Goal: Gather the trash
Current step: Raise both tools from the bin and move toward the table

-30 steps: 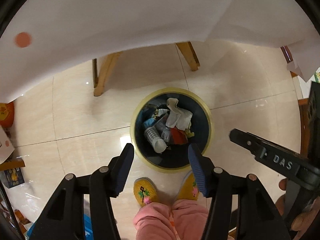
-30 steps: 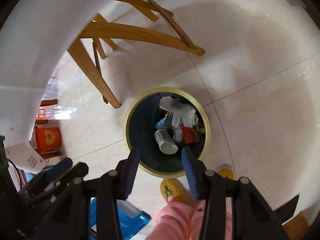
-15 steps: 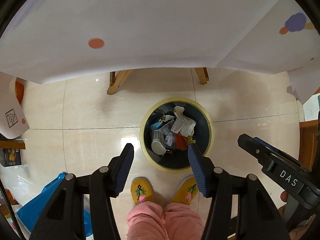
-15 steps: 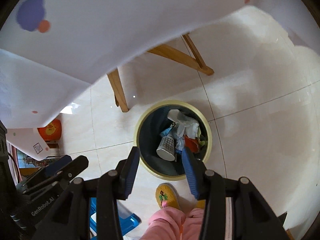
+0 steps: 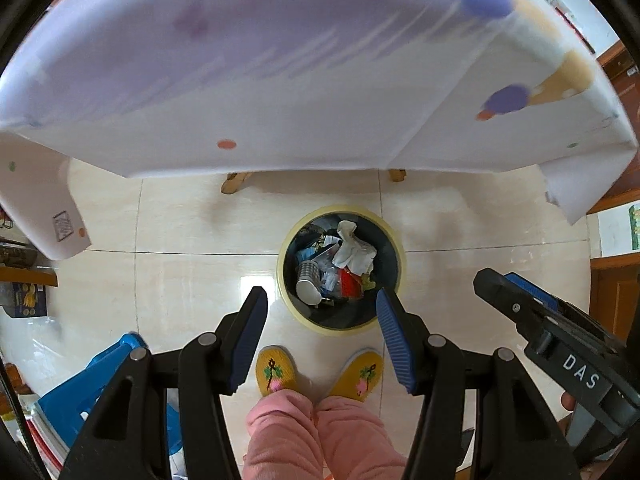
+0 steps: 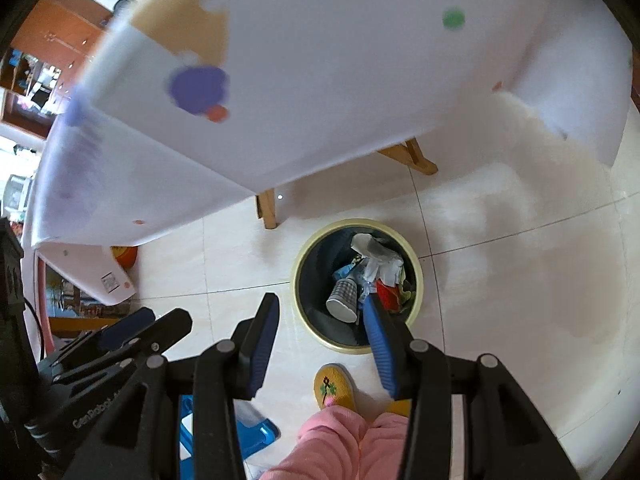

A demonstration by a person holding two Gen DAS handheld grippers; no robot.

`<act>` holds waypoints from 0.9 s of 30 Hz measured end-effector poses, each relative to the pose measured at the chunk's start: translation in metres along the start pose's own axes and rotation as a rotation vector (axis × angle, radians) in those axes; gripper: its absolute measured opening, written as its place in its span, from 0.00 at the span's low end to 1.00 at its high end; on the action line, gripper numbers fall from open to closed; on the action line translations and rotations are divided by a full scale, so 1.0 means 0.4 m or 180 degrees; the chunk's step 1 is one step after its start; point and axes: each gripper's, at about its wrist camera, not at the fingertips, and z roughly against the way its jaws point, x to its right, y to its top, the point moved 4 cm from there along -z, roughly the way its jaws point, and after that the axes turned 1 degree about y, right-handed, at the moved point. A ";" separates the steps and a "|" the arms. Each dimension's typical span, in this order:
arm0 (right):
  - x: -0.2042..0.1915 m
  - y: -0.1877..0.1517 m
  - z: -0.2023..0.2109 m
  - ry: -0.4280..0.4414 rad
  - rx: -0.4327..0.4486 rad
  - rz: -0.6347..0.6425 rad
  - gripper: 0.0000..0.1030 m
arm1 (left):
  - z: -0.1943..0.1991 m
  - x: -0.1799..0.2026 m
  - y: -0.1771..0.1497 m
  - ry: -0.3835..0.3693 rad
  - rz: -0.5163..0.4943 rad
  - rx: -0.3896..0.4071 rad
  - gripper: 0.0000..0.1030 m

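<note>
Both tools are spread with nothing between them. The left tool (image 5: 320, 340) sits low in its frame, and the trash bin (image 5: 294, 312) on the tile floor (image 5: 192, 280) is just below center there, full of crumpled paper (image 5: 354, 250) and a cup (image 5: 308, 286). The right tool (image 6: 320, 340) looks down at the same bin, right of center. The tabletop (image 5: 280, 80) fills the top of both views.

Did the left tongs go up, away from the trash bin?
Yes. The left tongs rose: the trash bin on the floor looks smaller, and more tablecloth shows.
</note>
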 end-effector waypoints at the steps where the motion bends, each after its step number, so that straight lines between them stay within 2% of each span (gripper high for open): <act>1: -0.007 0.003 0.018 0.0007 -0.0004 0.0025 0.43 | 0.026 0.006 0.003 0.0032 -0.0009 0.0024 0.53; 6: -0.048 0.023 0.122 0.0024 0.0000 0.0175 0.43 | 0.139 0.022 0.022 0.0101 -0.0021 0.0121 0.53; 9: -0.078 0.041 0.193 0.0080 0.0068 0.0298 0.43 | 0.228 0.036 0.047 0.0102 -0.0031 0.0280 0.53; 18: -0.135 0.131 0.396 0.0261 0.0468 0.0485 0.43 | 0.469 0.073 0.136 0.0245 -0.0097 0.0784 0.53; 22: -0.144 0.179 0.462 0.0333 0.0625 0.0554 0.43 | 0.550 0.077 0.173 0.0292 -0.0087 0.0995 0.54; 27: -0.156 0.252 0.521 0.0425 0.0768 0.0557 0.43 | 0.623 0.065 0.226 0.0322 -0.0031 0.1137 0.57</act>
